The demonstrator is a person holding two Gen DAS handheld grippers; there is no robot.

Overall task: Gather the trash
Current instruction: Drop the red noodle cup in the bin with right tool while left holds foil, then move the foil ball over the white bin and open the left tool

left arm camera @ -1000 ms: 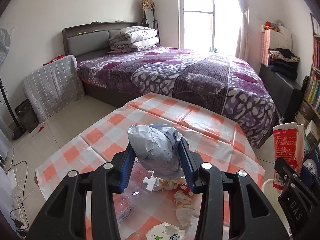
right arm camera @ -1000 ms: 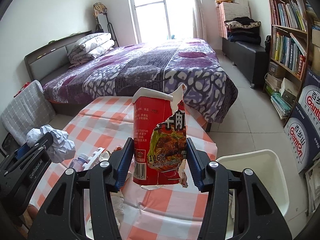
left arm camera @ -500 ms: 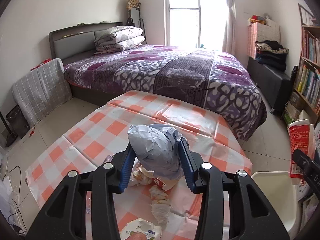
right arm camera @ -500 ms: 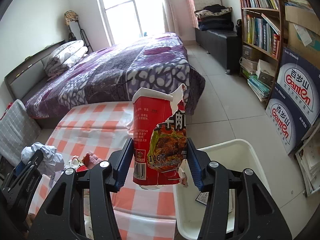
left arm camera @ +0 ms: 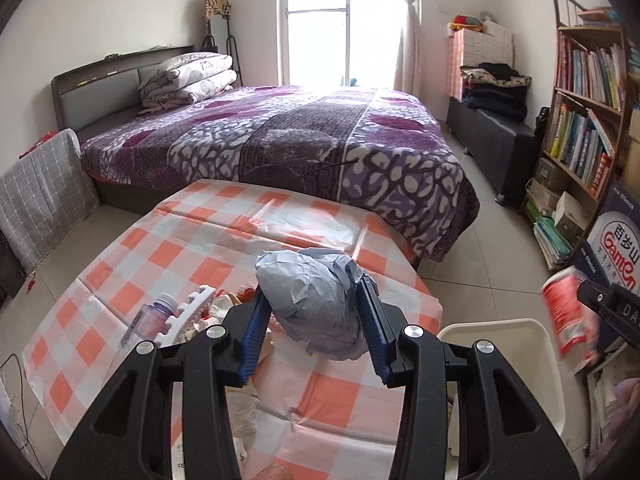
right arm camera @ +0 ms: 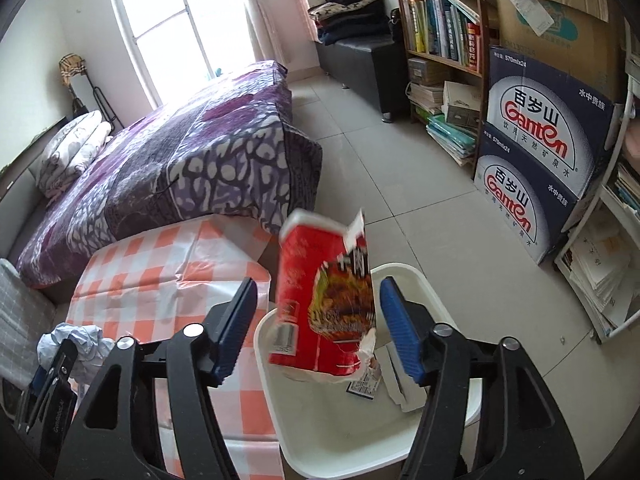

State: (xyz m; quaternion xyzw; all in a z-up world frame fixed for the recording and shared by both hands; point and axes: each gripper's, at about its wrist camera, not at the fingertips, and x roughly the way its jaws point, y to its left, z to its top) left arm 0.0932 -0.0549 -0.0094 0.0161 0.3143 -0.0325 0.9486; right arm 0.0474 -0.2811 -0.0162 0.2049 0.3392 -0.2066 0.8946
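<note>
My left gripper (left arm camera: 316,316) is shut on a crumpled grey paper ball (left arm camera: 312,300) above the checked table (left arm camera: 200,252); the ball also shows in the right wrist view (right arm camera: 80,344). My right gripper (right arm camera: 318,328) is open over the white bin (right arm camera: 360,420). The torn red noodle cup (right arm camera: 324,300) is blurred between its blue pads, touching neither, tilted over the bin. The cup (left arm camera: 568,316) and bin (left arm camera: 520,344) also show at the right of the left wrist view.
A clear bottle (left arm camera: 148,320), a white toothed piece (left arm camera: 192,304) and wrappers lie on the table near my left gripper. Paper scraps (right arm camera: 384,384) lie in the bin. A purple bed (left arm camera: 280,140) stands behind; Ganten boxes (right arm camera: 536,152) and a bookshelf (right arm camera: 440,20) stand right.
My right gripper swung right over the bin and opened; the red cup has come loose and tilts between the pads. My left gripper moved right, still holding the paper ball.
</note>
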